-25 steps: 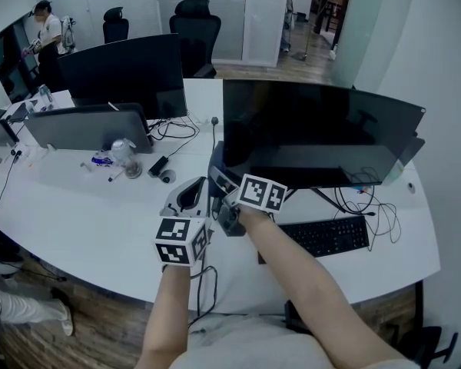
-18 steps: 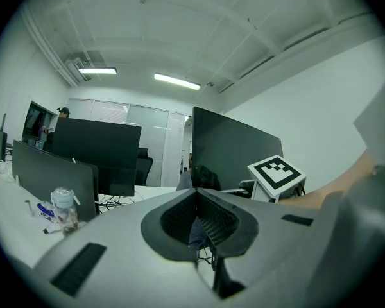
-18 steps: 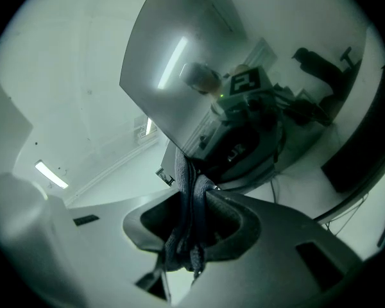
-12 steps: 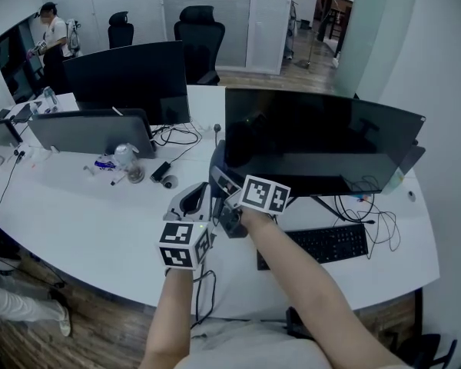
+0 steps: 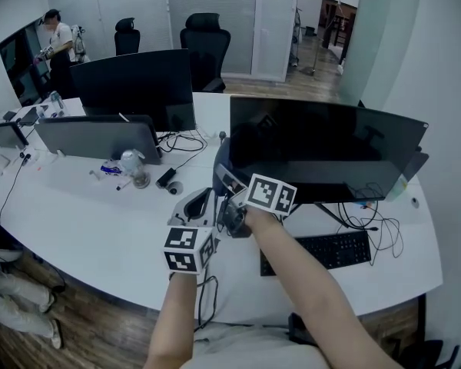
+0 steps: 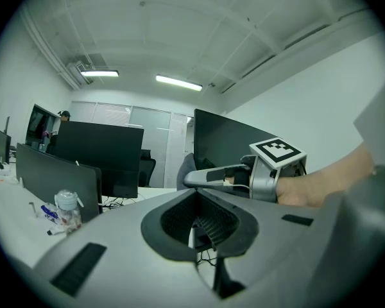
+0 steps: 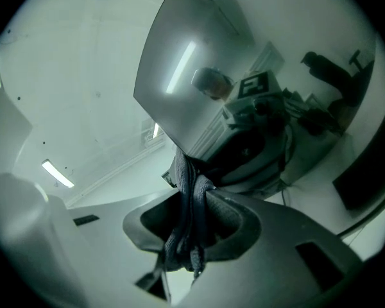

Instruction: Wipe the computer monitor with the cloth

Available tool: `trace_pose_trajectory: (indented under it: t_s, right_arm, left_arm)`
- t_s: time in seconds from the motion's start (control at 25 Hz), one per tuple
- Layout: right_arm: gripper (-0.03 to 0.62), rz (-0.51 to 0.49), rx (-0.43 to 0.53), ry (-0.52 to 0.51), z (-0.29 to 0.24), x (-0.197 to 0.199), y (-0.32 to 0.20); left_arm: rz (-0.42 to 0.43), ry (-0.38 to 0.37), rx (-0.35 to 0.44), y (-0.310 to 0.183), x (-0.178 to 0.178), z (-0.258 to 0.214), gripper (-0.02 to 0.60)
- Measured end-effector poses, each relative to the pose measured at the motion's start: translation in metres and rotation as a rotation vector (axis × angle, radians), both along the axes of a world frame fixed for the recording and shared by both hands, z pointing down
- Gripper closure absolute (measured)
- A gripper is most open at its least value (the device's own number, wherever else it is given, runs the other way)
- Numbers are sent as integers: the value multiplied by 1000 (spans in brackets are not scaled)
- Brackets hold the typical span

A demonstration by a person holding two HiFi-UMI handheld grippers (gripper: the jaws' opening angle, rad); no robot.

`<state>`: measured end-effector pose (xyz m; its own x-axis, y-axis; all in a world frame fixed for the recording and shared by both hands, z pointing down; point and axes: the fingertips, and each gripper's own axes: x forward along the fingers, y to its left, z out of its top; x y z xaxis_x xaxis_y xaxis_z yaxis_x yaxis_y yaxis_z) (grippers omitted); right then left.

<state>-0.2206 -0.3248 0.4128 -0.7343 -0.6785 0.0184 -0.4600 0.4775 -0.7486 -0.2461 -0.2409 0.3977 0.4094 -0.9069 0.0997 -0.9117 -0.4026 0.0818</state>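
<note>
The large black monitor (image 5: 323,148) stands on the white desk (image 5: 84,221). My right gripper (image 5: 229,181) is shut on a grey-blue cloth (image 5: 220,157), which rests against the screen's lower left edge. In the right gripper view the cloth (image 7: 187,172) is bunched between the jaws of the right gripper (image 7: 192,194), just in front of the glossy screen (image 7: 199,76). My left gripper (image 5: 197,204) hovers low over the desk beside the right one, shut and empty. In the left gripper view the left gripper (image 6: 199,222) points toward the right gripper (image 6: 228,175) and the monitor (image 6: 224,140).
A black keyboard (image 5: 323,250) lies below the monitor, with cables (image 5: 369,217) to its right. A second monitor (image 5: 134,87), a grey screen back (image 5: 96,137) and a small bottle (image 5: 133,164) stand to the left. Office chairs (image 5: 203,44) and a person (image 5: 58,37) are behind.
The head view has shifted slightly. Both grippers keep nearly the same places, with the cloth still at the screen's left edge.
</note>
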Motion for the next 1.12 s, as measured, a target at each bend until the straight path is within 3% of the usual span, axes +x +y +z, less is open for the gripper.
trace_pose_trajectory:
  t_s: [1.12]
  right_arm:
    - [477, -27, 113, -14, -70, -2, -11]
  left_arm:
    - [-14, -10, 3, 5, -4, -1, 574]
